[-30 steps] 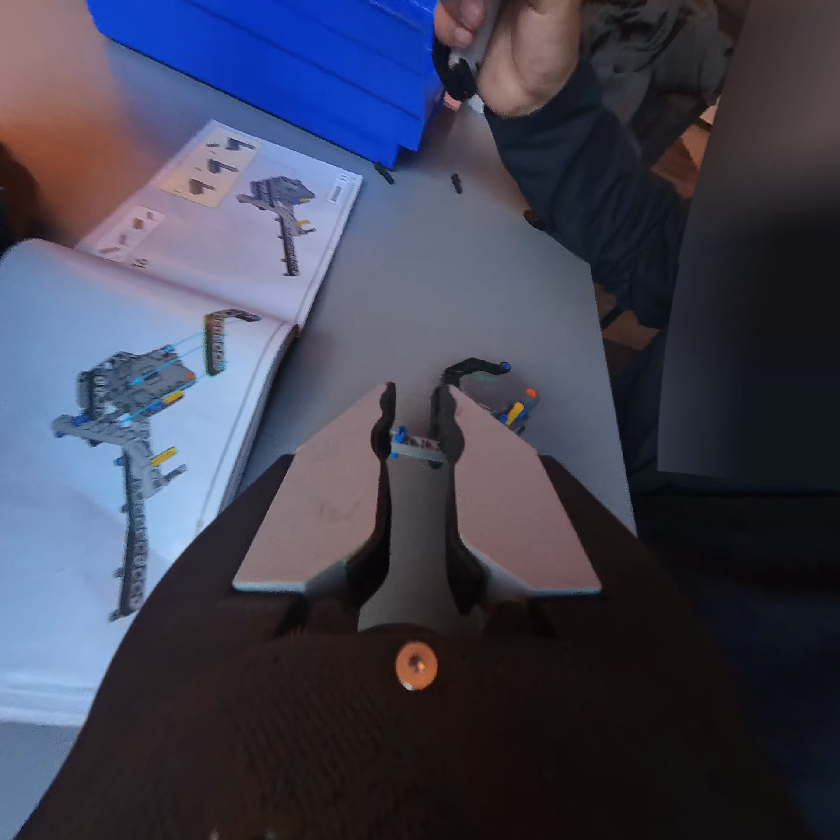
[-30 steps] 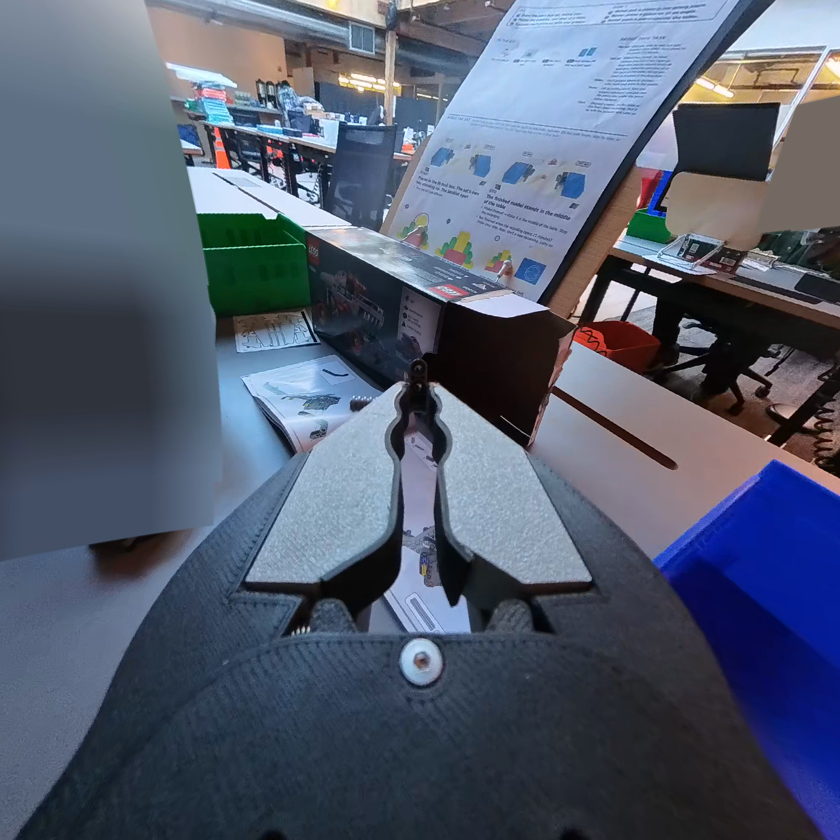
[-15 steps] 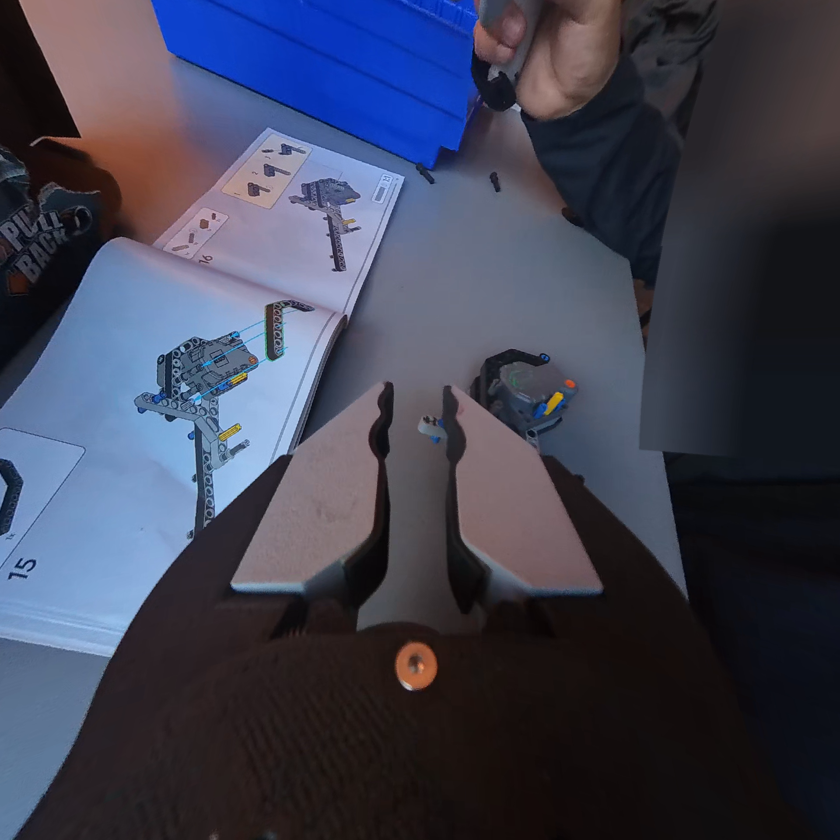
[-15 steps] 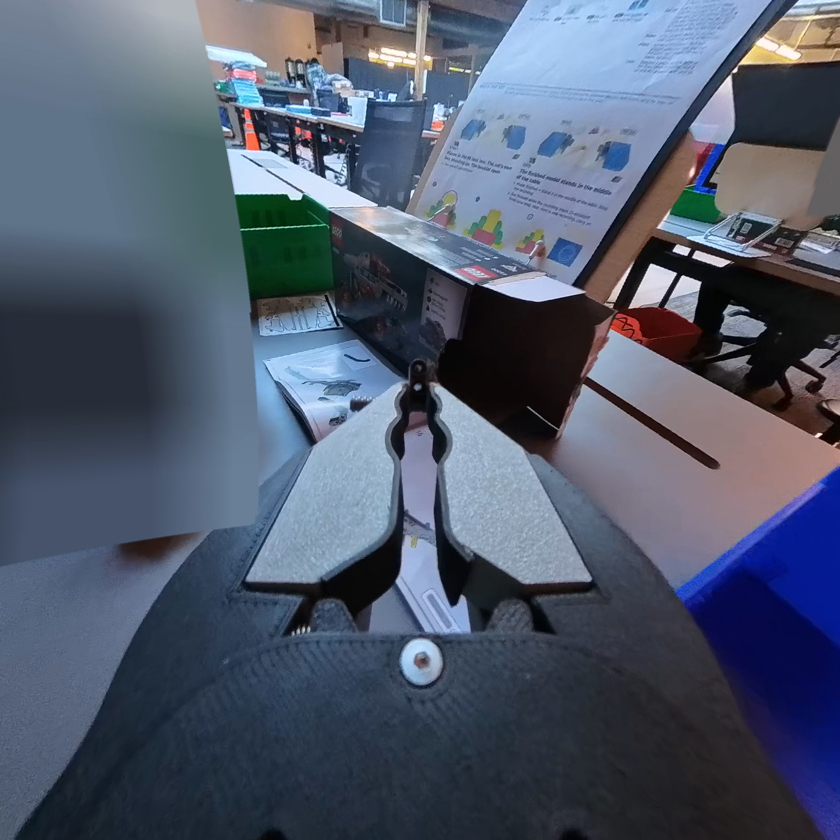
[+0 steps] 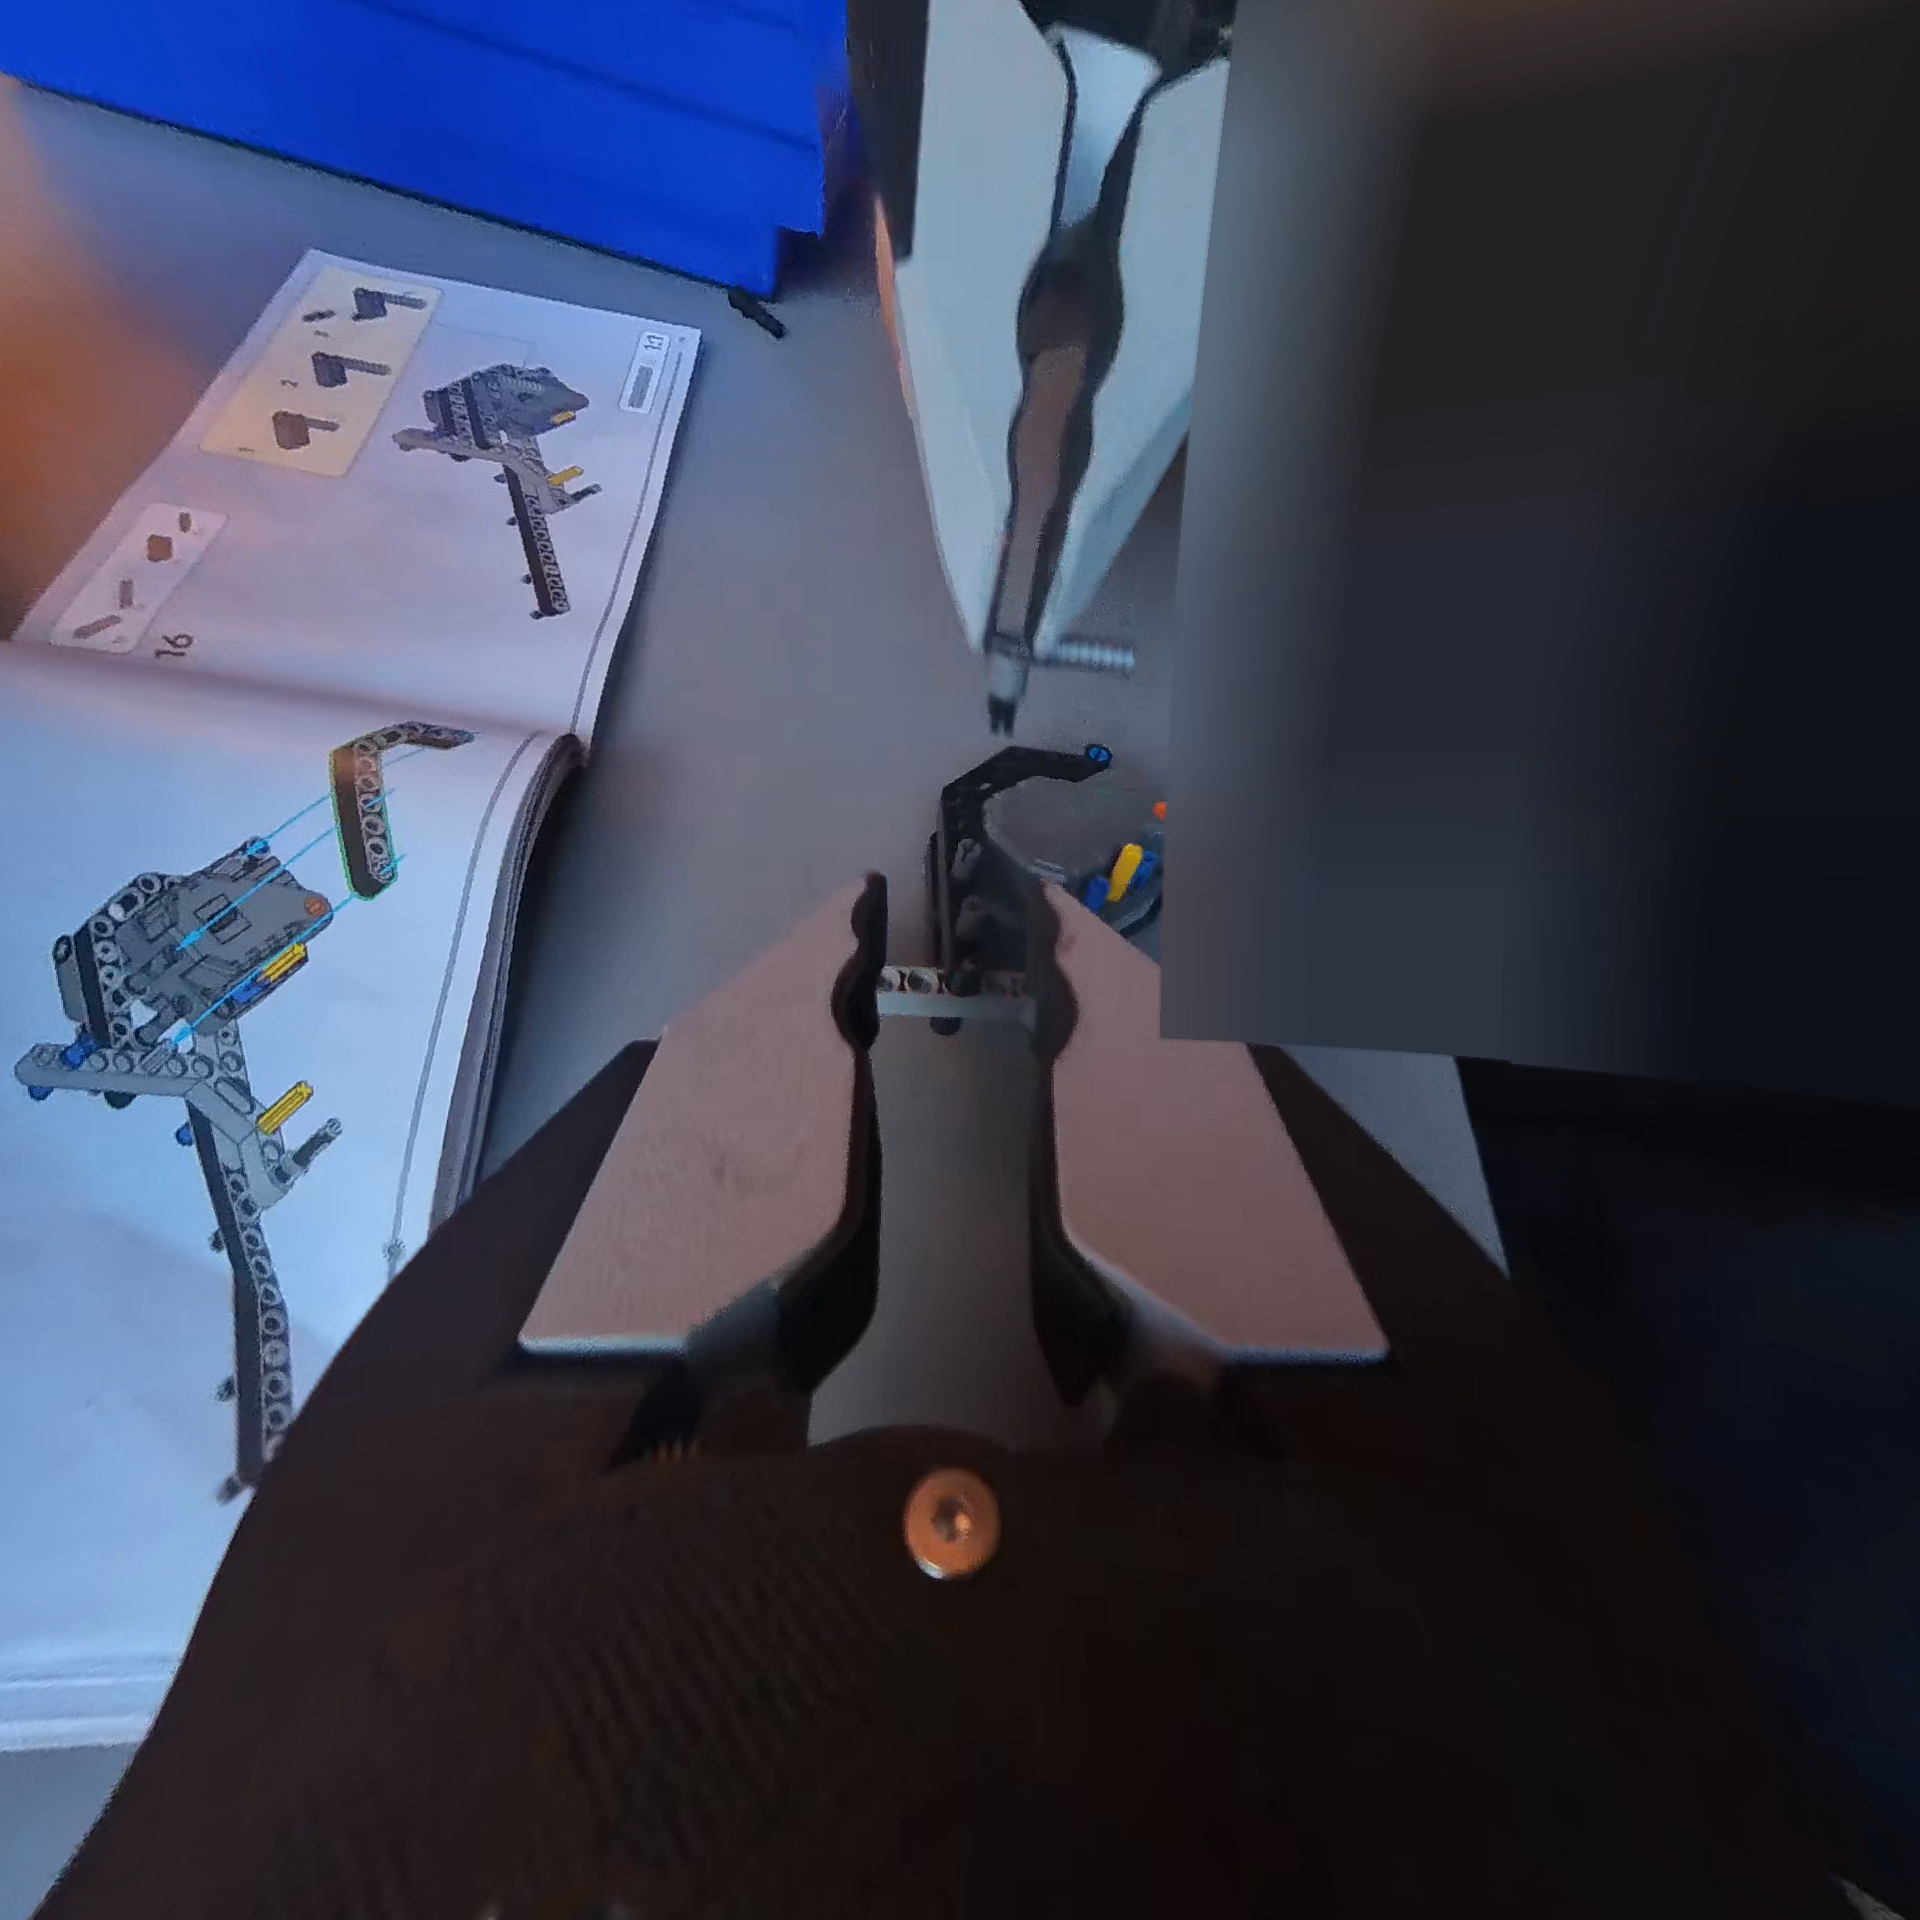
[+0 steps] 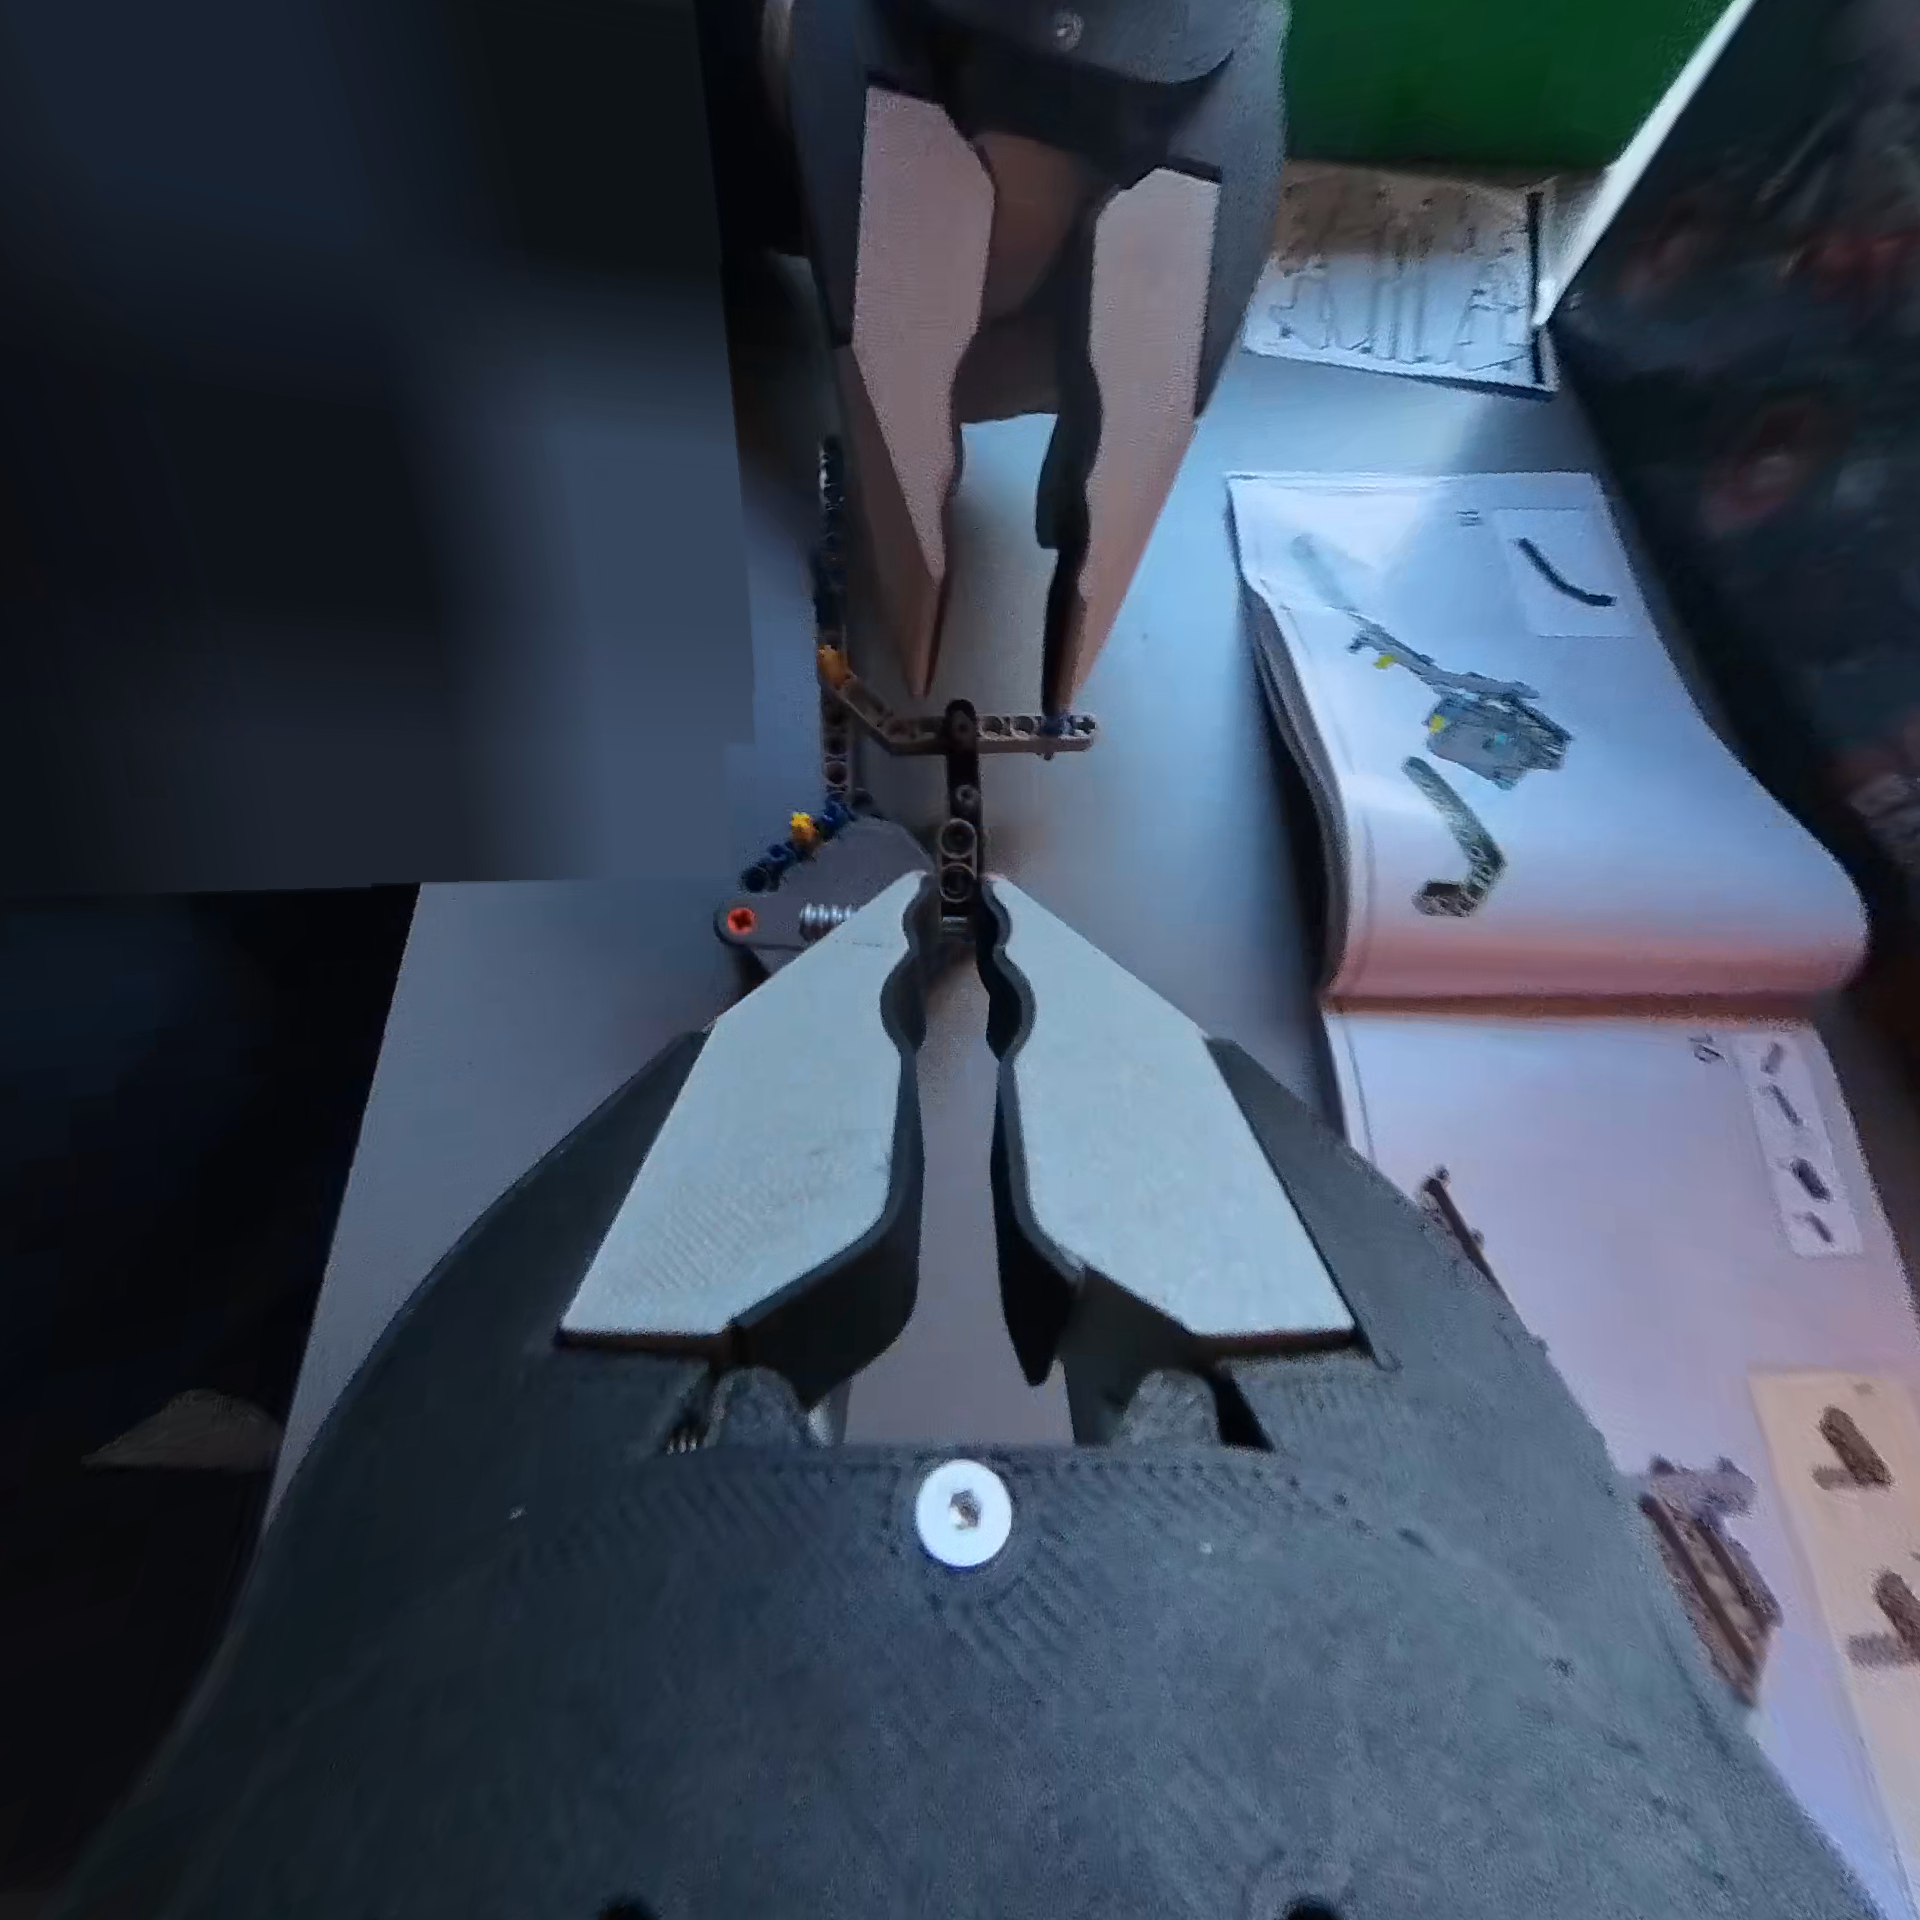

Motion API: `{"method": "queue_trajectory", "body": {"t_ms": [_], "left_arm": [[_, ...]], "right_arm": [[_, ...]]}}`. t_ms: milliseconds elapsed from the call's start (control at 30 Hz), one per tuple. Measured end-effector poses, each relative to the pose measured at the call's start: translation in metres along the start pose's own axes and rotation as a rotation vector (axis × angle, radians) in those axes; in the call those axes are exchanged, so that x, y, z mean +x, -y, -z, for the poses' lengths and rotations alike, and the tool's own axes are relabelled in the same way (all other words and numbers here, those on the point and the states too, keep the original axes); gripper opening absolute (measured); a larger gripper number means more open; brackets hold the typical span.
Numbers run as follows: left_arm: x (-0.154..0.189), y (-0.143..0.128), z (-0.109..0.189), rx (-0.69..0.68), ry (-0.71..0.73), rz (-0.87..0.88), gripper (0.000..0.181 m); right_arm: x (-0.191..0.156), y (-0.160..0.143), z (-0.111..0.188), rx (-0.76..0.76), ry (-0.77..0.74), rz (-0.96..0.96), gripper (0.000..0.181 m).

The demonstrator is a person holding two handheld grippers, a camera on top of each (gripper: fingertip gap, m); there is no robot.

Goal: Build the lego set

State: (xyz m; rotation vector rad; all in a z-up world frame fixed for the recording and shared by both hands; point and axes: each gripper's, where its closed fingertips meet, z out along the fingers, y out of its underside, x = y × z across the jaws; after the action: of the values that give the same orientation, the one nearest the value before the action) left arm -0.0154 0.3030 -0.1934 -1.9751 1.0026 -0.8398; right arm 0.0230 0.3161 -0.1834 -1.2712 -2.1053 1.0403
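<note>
My left gripper (image 5: 956, 935) is shut on the grey beam (image 5: 951, 1003) of the small lego assembly (image 5: 1081, 852), which stands on the grey table. A black bent beam (image 5: 1023, 766) rises from that assembly. My right gripper (image 6: 956, 899) is shut on a small black pin. It points down at the black bent beam (image 6: 963, 790), tip to tip with the left gripper (image 6: 992, 696). In the left wrist view the right gripper (image 5: 1006, 665) hangs just above the bent beam. The assembly's dark body (image 6: 821, 883) lies left of my right fingertips.
An open instruction booklet (image 5: 312, 831) lies left of the assembly and also shows in the right wrist view (image 6: 1558, 779). A blue bin (image 5: 468, 104) stands behind it with a loose black pin (image 5: 756, 312) beside it. A dark lego box (image 6: 1766, 416), a green bin (image 6: 1455, 73) and a printed sheet (image 6: 1392, 281) are beyond. About 5 cm separates my left fingertips from my right.
My right gripper has swung down from facing across the room to point at the assembly, opposite the left gripper. The left gripper has kept its hold on the grey beam.
</note>
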Motion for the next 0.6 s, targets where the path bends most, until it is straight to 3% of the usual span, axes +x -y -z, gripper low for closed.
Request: {"method": "queue_trajectory", "body": {"t_ms": [233, 600], "left_arm": [[0.002, -0.015, -0.017, -0.054, -0.035, 0.03, 0.023], [0.004, -0.016, -0.019, -0.054, -0.047, 0.011, 0.008]], "right_arm": [[0.0, 0.001, -0.015, -0.004, 0.037, -0.062, 0.004], [0.007, -0.002, -0.021, 0.005, 0.089, -0.142, 0.004]]}}
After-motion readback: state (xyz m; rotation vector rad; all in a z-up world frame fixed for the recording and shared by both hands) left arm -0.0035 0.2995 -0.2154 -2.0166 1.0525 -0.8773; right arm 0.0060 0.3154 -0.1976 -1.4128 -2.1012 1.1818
